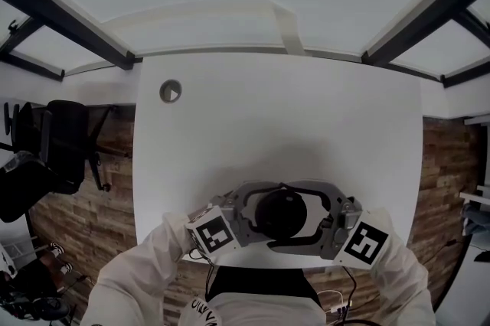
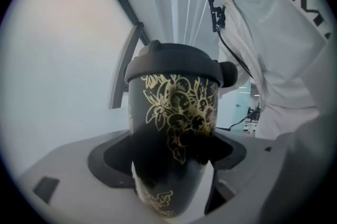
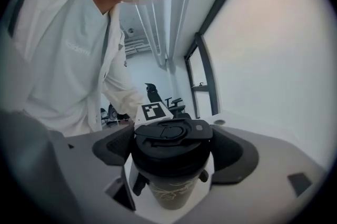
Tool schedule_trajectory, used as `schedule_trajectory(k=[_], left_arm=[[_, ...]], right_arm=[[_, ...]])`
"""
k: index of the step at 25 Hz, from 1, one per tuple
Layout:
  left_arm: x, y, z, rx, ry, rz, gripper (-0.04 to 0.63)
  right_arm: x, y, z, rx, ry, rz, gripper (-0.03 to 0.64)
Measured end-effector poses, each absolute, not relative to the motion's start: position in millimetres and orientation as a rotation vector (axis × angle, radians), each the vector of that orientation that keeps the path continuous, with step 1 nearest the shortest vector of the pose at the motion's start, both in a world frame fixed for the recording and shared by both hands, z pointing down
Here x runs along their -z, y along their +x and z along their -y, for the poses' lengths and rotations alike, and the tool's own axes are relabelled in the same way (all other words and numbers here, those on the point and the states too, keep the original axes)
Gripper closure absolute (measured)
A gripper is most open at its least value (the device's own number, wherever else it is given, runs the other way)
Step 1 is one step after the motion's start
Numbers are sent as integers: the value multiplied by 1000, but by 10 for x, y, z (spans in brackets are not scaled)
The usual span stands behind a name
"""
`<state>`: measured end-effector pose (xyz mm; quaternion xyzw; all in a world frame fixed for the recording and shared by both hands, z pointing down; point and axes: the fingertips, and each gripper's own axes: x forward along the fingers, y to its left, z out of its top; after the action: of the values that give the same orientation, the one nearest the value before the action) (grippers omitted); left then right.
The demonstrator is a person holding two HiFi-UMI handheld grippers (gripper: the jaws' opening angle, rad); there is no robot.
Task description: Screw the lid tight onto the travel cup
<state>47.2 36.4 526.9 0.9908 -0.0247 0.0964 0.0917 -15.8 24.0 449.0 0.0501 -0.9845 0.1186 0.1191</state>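
Low centre in both gripper views: left gripper (image 2: 174,191) clamped round the body of the travel cup (image 2: 174,112), right gripper (image 3: 169,165) pinching the lid (image 3: 171,136). Seated level on the rim, apparently threaded on; probably only final tightening left. Farther up, white table (image 1: 306,118), grommet hole (image 1: 170,92) upper left.

Head view: at the tabletop's (image 1: 276,125) near edge, the lid (image 1: 280,213) is covering the whole wall of the travel cup (image 2: 171,123). Left gripper view: the lid's top is facing away, unseen.
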Motion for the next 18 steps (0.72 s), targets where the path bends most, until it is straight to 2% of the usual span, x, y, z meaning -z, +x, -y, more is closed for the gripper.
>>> schedule_trajectory(k=[4,11,18], left_arm=[[-5250,506,-344,-283,2963,225,190],[-5235,494,-337,-317,2907,664,190],[-5207,522,-306,-308,2850,987,190]], right_arm=[[-4320,-155,-129,-345,505,2978,186],[-4320,-28,-186,-282,1151,2807,186],[-4364,93,-252,-269,1514,2607,186]])
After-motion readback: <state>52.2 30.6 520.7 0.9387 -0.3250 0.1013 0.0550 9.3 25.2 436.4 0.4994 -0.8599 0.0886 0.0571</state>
